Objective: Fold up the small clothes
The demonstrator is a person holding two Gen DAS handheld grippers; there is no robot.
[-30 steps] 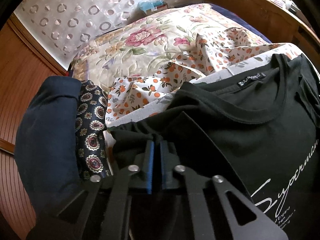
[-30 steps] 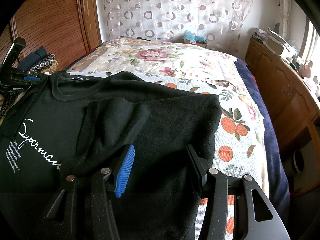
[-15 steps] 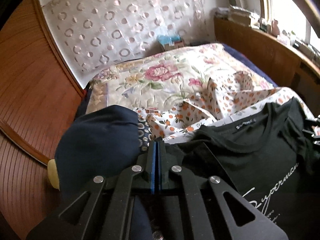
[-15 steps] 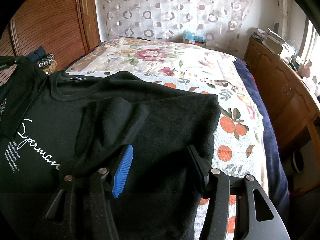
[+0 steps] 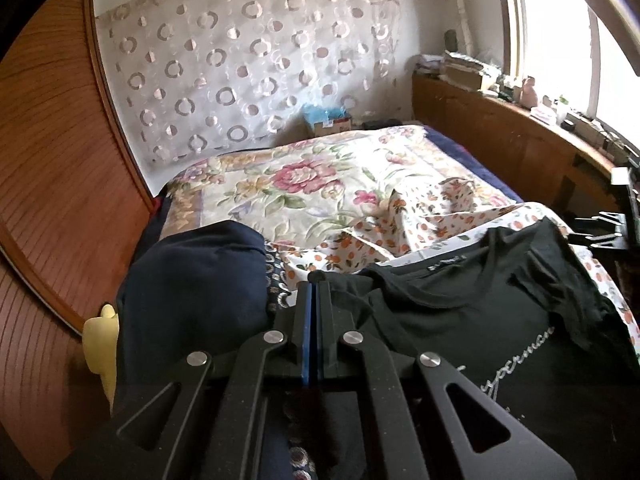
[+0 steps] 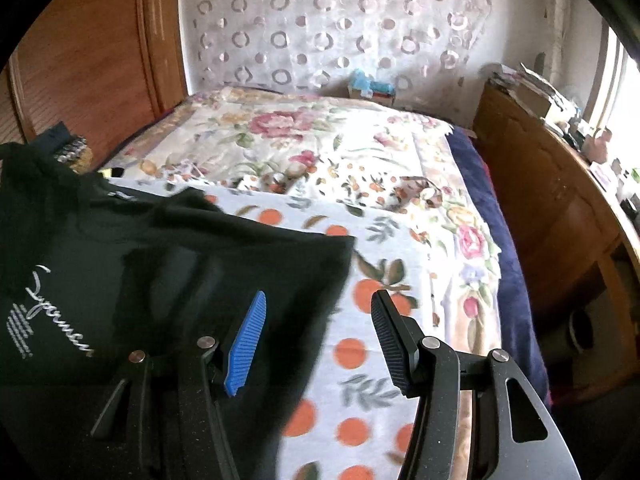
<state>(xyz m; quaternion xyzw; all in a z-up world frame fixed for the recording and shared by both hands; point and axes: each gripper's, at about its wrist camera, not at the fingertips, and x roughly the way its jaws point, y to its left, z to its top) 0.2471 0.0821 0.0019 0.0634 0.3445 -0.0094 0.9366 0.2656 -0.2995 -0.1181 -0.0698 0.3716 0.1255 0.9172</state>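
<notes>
Black T-shirt (image 5: 472, 320): it lies on the near part of the bed, neck toward the far wall, white script across the chest, spread over the orange-print sheet (image 6: 360, 364).
Left gripper (image 5: 314, 280): jaws pressed together, blue pad against black pad, at the shirt's left shoulder edge; black cloth hangs below the fingers, but whether any is pinched between them I cannot tell.
Right gripper (image 6: 316, 312): jaws standing partly apart, nothing clamped; the blue finger (image 6: 246, 344) is over the folded black sleeve, the black finger (image 6: 394, 344) over bare sheet.
Shirt's right edge: a folded flap ends in a slanting edge between the right gripper's two fingers.
Open room: the floral bedspread (image 5: 304, 188) beyond the shirt is bare cloth right up to the curtain; a strip of orange-print sheet is bare to the shirt's right.
Left side: a navy garment (image 5: 192, 292) is heaped beside the shirt, a patterned dark cloth (image 5: 276, 280) wedged between the two, a pale yellow object (image 5: 102, 332) against the wooden panelling (image 5: 52, 200).
Right side: a dark blue blanket edge (image 6: 492, 208), then a wooden cabinet (image 6: 552, 208) with a cluttered top.
Far end: a small box with blue material (image 5: 328, 118) at the foot of the ring-patterned curtain (image 5: 248, 64).
</notes>
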